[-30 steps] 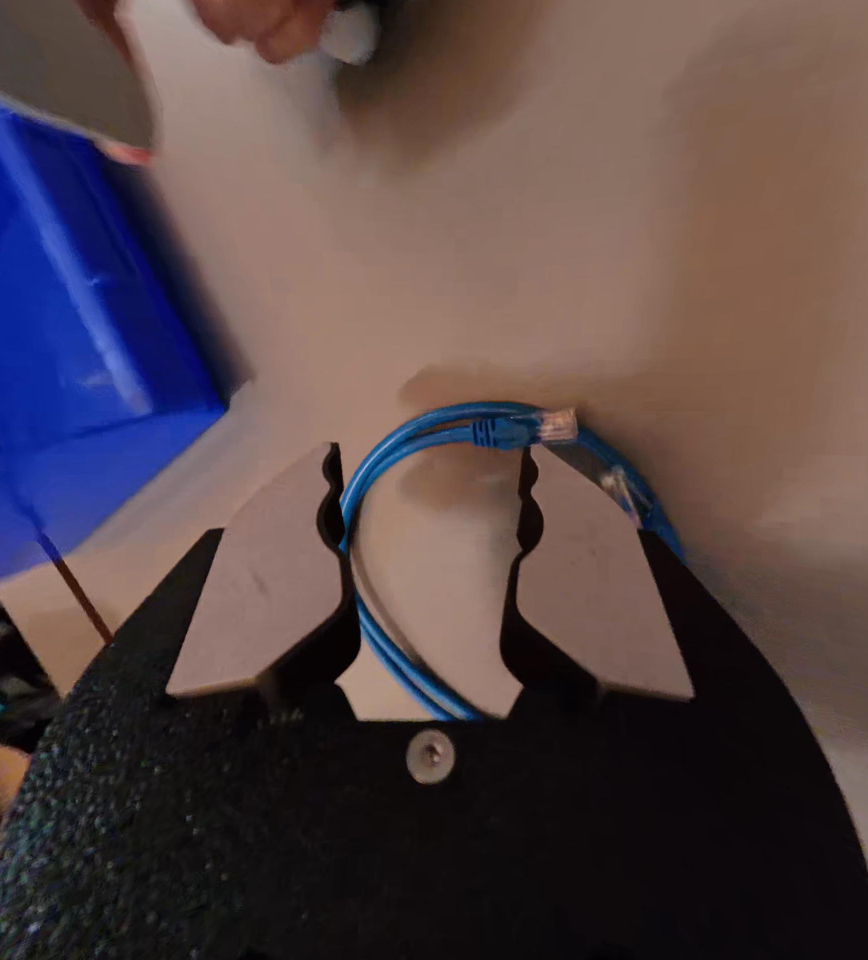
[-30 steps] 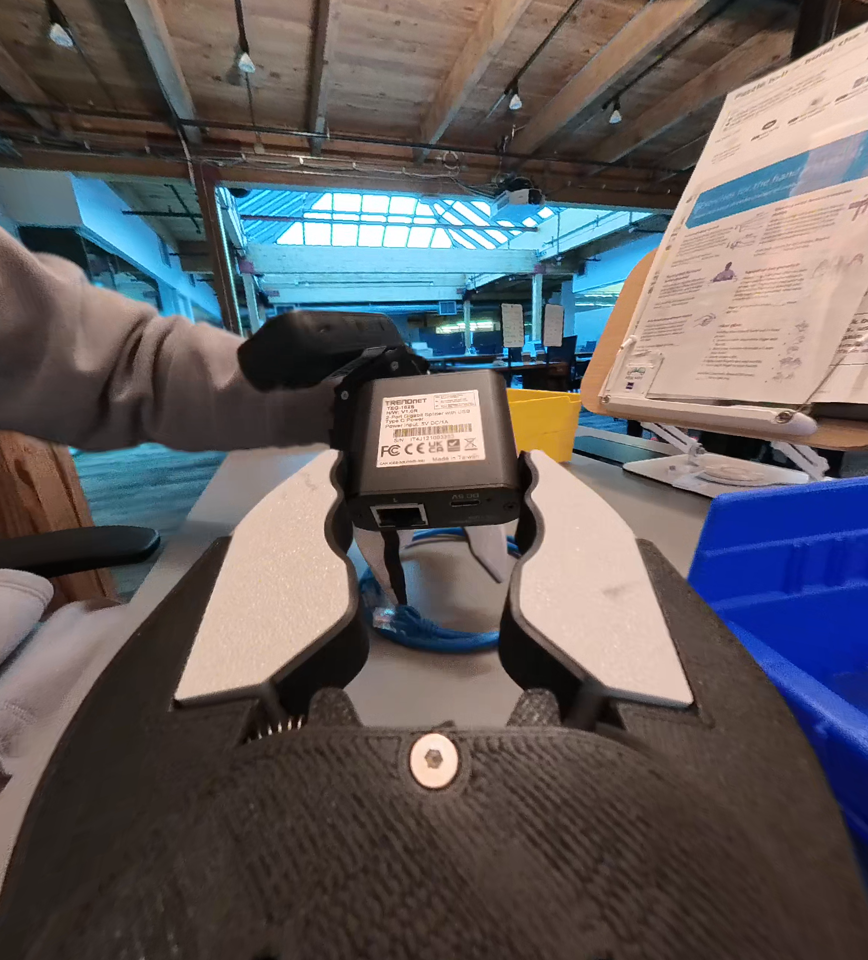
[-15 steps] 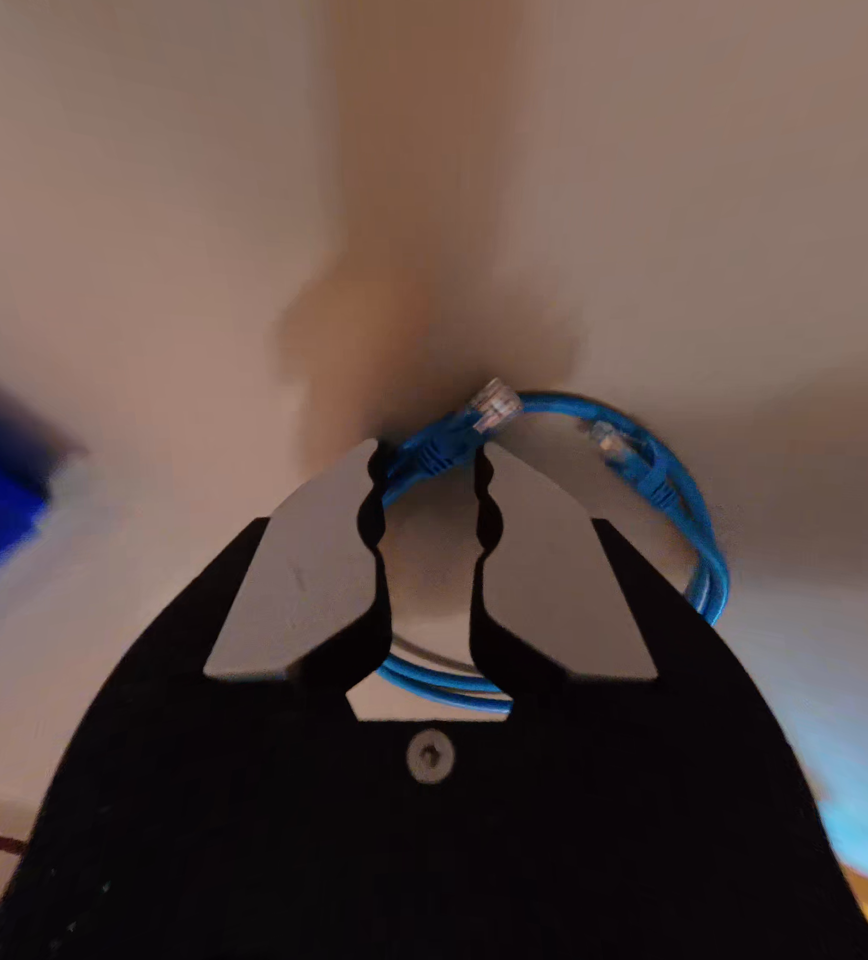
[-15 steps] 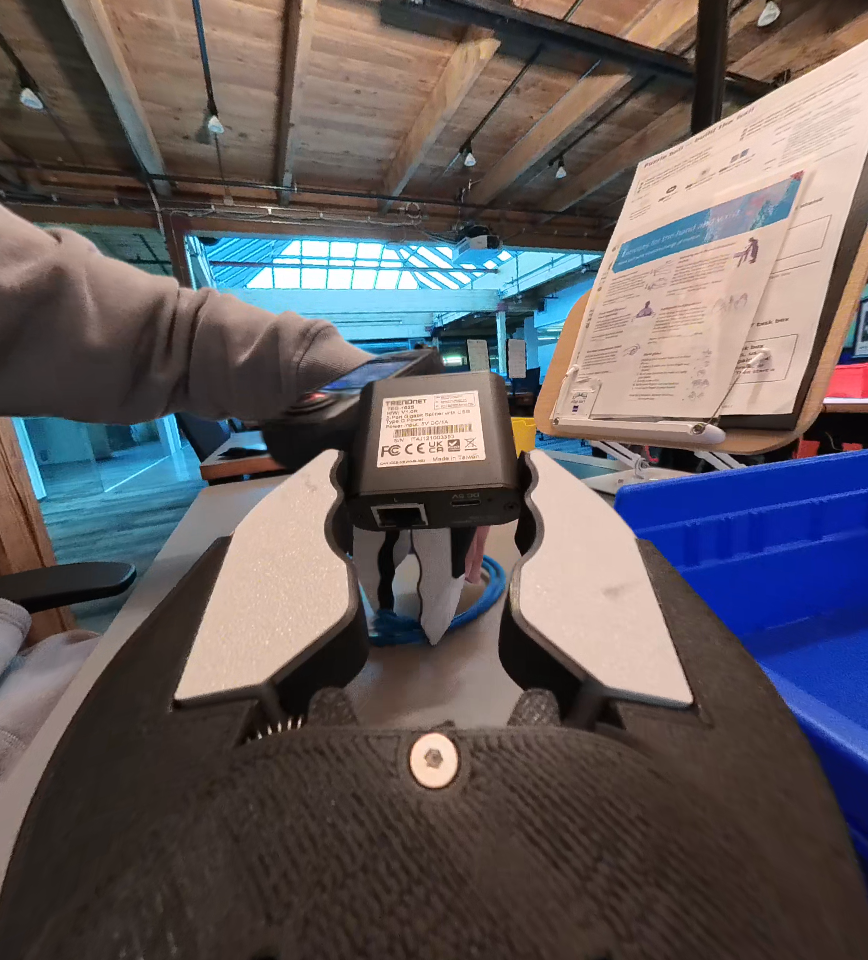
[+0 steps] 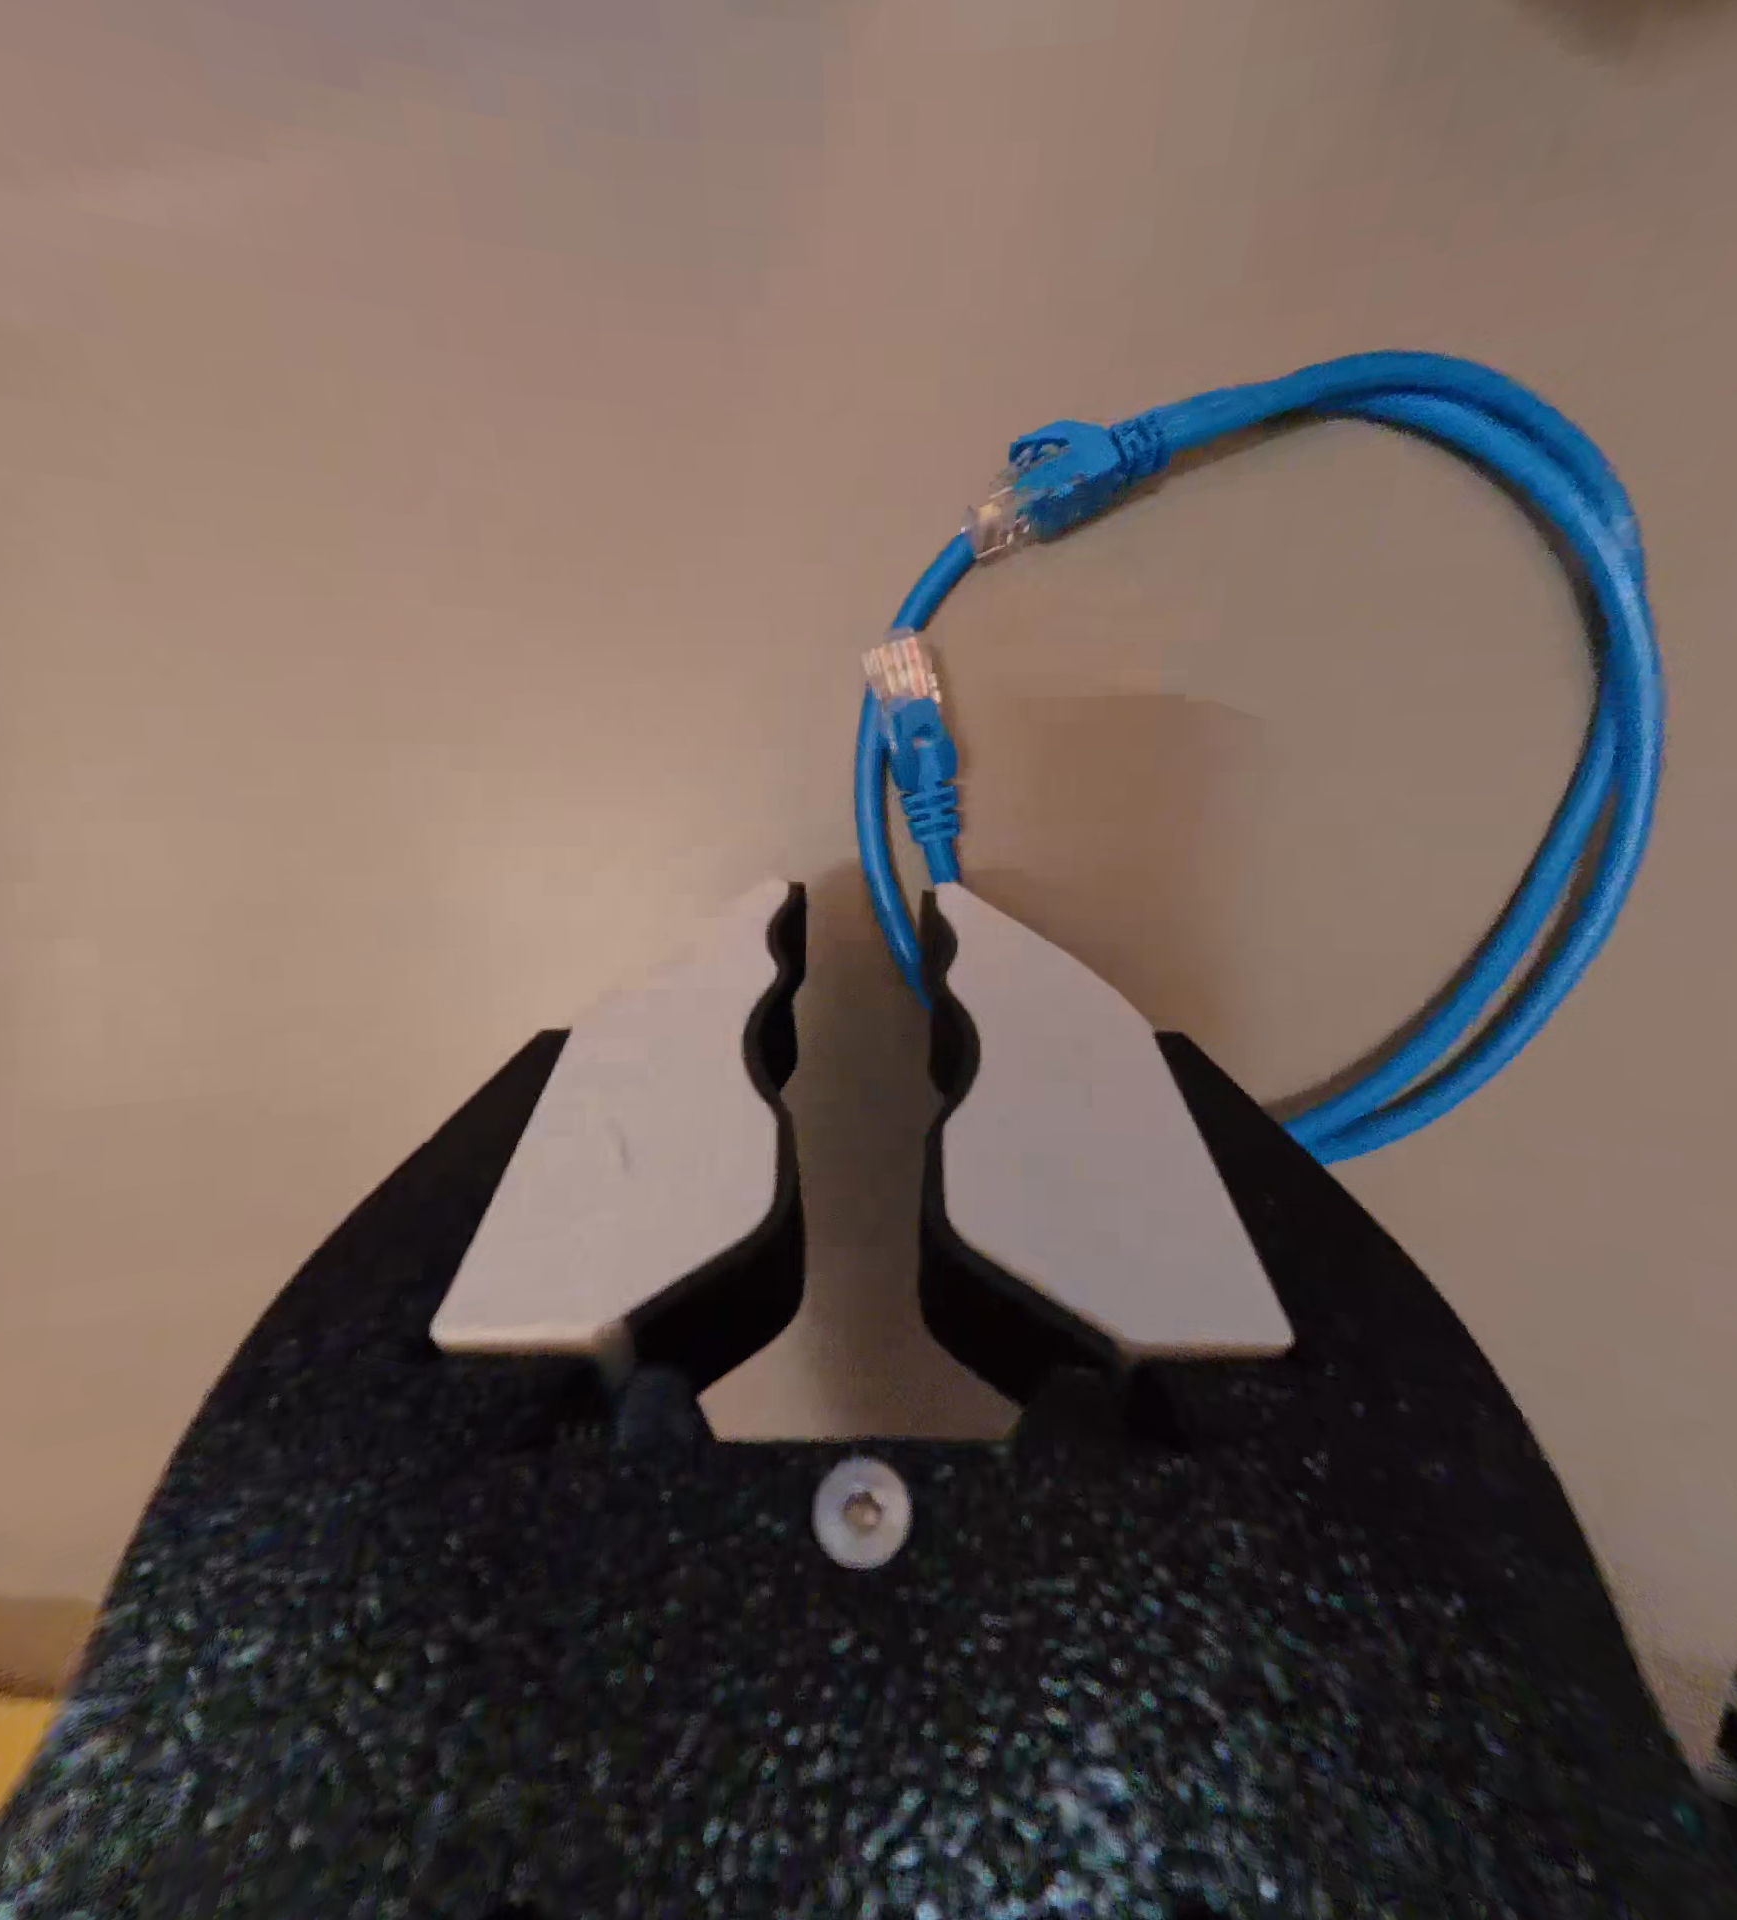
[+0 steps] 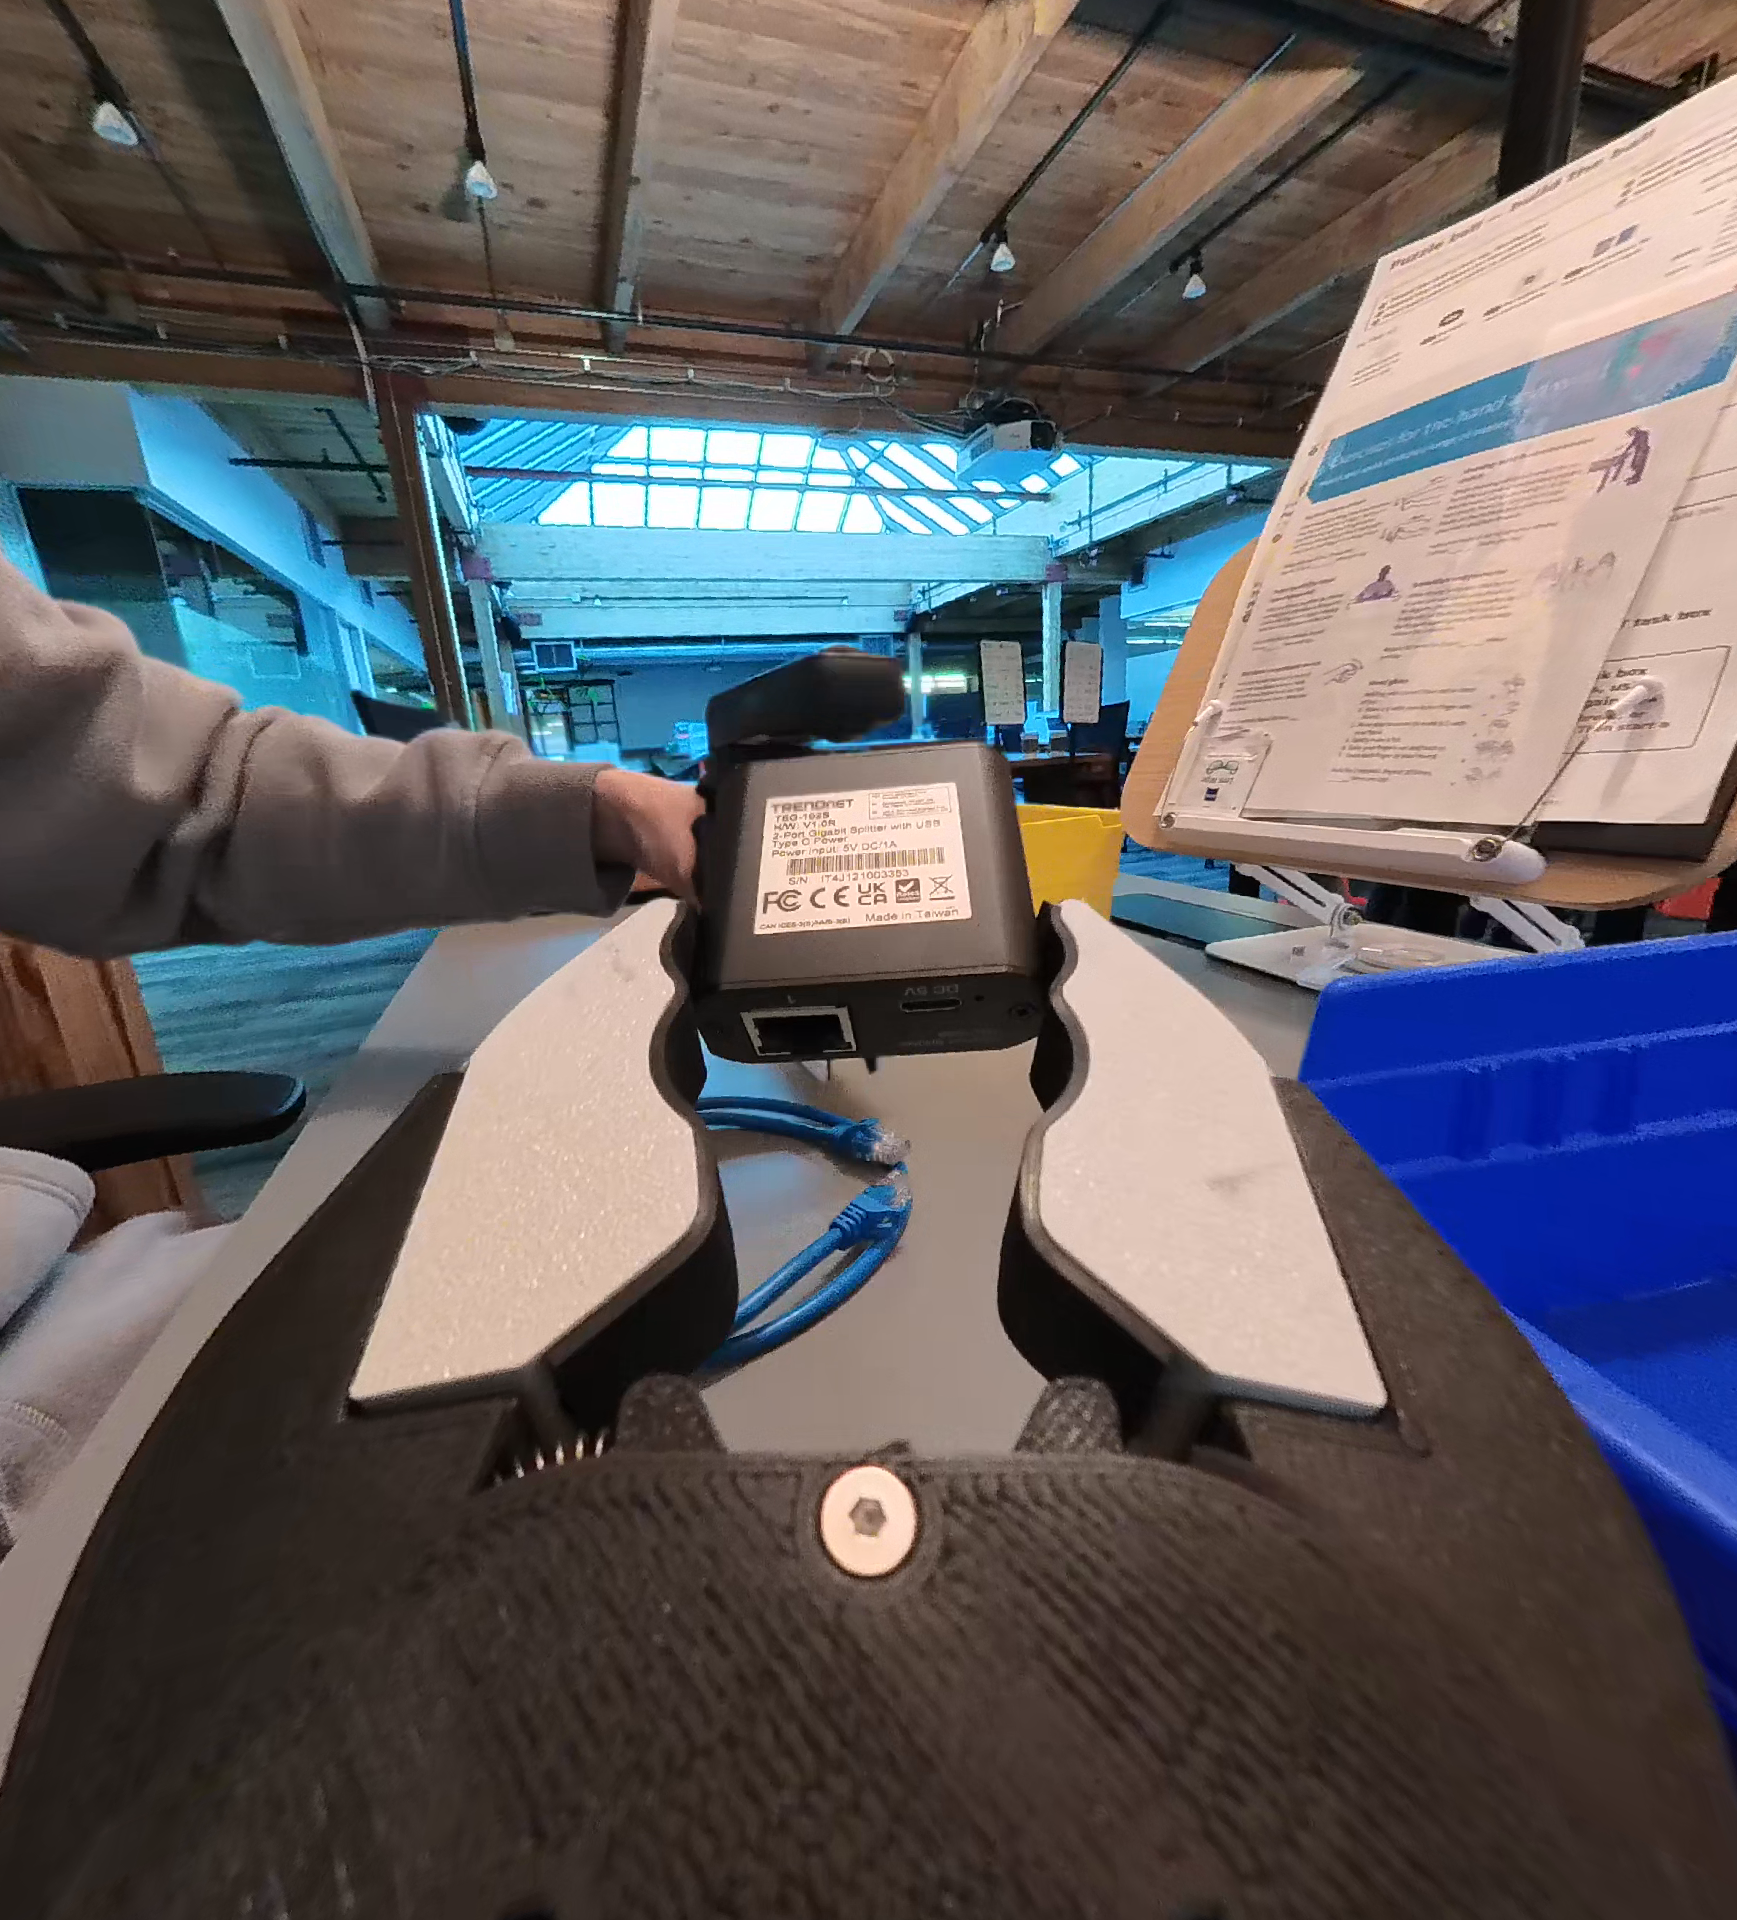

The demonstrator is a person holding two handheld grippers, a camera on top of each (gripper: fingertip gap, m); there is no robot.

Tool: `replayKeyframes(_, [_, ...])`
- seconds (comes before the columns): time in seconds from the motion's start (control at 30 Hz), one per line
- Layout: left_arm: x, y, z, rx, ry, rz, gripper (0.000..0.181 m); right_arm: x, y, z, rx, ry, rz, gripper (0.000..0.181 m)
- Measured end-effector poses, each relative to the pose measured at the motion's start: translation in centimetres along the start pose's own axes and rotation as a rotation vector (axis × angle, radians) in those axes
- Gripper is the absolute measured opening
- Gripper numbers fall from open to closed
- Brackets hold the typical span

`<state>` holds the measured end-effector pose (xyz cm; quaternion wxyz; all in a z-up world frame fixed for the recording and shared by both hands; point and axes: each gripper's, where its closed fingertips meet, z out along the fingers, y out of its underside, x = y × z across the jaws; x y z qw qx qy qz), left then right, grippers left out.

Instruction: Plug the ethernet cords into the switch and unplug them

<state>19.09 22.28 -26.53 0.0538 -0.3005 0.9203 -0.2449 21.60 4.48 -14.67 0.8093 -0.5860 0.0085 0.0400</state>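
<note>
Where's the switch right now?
The switch is clamped between the right gripper's jaws, held above the table over the blue cord, blue bin to its right.

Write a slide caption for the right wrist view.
Right gripper clamps the black switch above the table, ports empty, blue ethernet cord lying coiled below.

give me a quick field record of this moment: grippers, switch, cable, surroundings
left gripper: narrow gap between fingers, holding nothing, over the table
right gripper: shut on the black switch, held above the table
switch port: facing the camera, nothing plugged in
ethernet cable: blue, coiled on the table, both plugs free
blue bin: right of the right gripper
document stand: behind the bin
sleeve: grey, at left
</note>
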Motion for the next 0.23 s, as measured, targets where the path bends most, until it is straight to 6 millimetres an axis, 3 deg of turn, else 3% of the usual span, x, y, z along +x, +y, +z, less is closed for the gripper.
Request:
replayKeyframes(0.03, [0.3,-0.1,-0.1,0.066,0.010,-0.019,0.019,0.0,0.1,0.1,-0.006,0.001,-0.004,0.062])
replayKeyframes(0.13, [1.5,-0.6,0.1,0.194,0.020,-0.064,0.022,-0.3,0.4,0.5,-0.024,-0.009,-0.014,0.062])
replayKeyframes(0.23, [1.9,-0.6,0.8,0.198,-0.065,-0.063,0.022,-0.8,0.8,0.9,-0.052,-0.028,-0.029,0.062])
